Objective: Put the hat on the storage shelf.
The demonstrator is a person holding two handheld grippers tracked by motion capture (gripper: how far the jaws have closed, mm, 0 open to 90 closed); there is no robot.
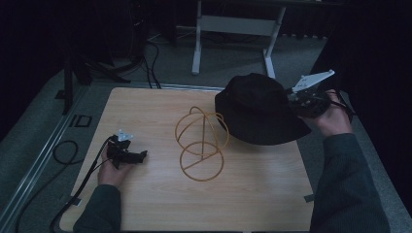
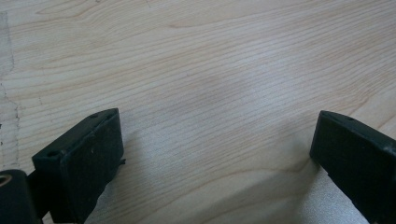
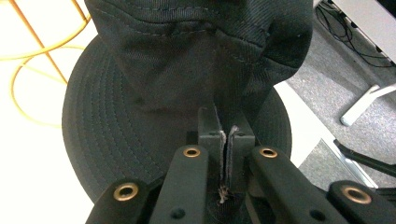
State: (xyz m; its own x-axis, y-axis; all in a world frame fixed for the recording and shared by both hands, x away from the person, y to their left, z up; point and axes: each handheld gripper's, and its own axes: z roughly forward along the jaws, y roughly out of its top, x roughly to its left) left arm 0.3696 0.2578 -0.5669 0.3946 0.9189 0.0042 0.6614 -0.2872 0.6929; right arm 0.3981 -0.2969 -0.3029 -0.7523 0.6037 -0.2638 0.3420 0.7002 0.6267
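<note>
A black bucket hat [image 1: 257,109] sits at the table's far right, its brim partly over the edge. My right gripper [image 1: 294,97] is shut on the fabric of the hat's crown [image 3: 187,70], pinching a fold between its jaws, with the stitched brim [image 3: 100,135] spreading below. A yellow wire stand [image 1: 201,143] made of rings and rods stands at the table's middle, just left of the hat; part of the stand [image 3: 32,60] shows in the right gripper view. My left gripper [image 1: 137,156] rests low over the bare wood at the left, open, with nothing between its fingers [image 2: 88,158].
The light wooden table [image 1: 145,204] has a metal rail along its left side. Black cables [image 1: 63,150] trail on the grey floor at left. A white desk frame [image 1: 233,29] stands on the floor beyond the table.
</note>
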